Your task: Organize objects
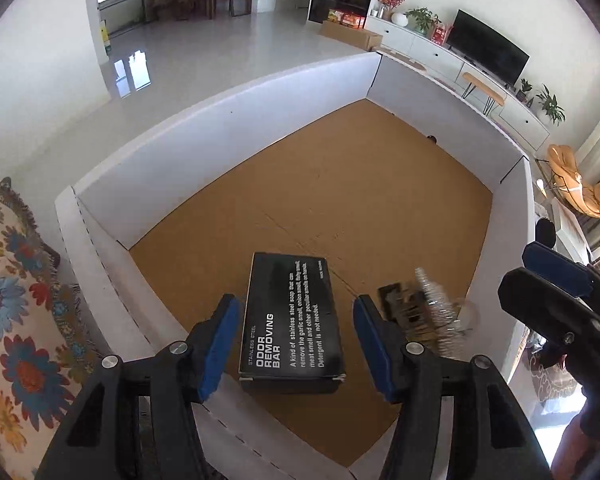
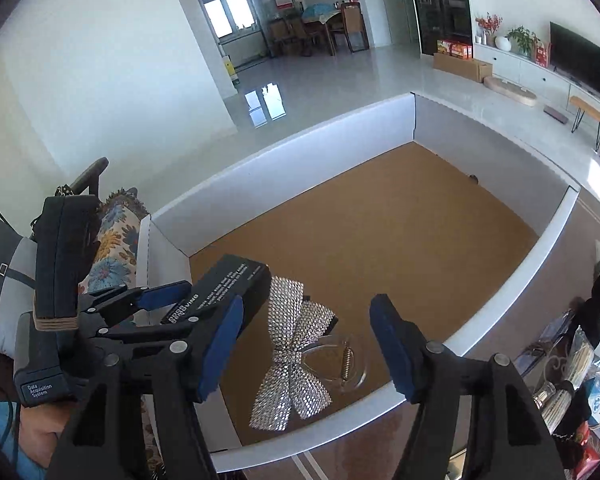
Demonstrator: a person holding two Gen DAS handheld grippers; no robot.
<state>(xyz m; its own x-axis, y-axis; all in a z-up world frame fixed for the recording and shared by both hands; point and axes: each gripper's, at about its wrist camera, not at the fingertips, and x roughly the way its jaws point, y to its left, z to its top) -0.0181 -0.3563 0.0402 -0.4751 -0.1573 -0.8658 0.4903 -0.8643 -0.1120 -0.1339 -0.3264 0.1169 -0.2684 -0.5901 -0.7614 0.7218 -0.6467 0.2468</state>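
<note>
A black box point(image 1: 292, 320) printed "Odor Removing Bar" sits lengthwise in my left gripper point(image 1: 296, 308), which is shut on its sides and holds it above the near corner of a big white-walled carton point(image 1: 220, 140) with a brown floor. From the right wrist view, the same black box point(image 2: 228, 284) sticks out of the left gripper point(image 2: 172, 300), tilted over the carton point(image 2: 300, 152). My right gripper point(image 2: 306, 304) is open. A silver rhinestone bow clip point(image 2: 296, 356) lies in the gap, touching neither pad. In the left wrist view the bow clip point(image 1: 432, 312) is blurred, left of the right gripper point(image 1: 528, 276).
A flowered throw point(image 1: 12, 300) covers a seat left of the carton. Packets and a dark bottle point(image 2: 580, 380) crowd the table on the right. A small dark speck point(image 1: 432, 137) lies by the carton's far wall. Beyond are tiled floor and a TV point(image 1: 488, 46).
</note>
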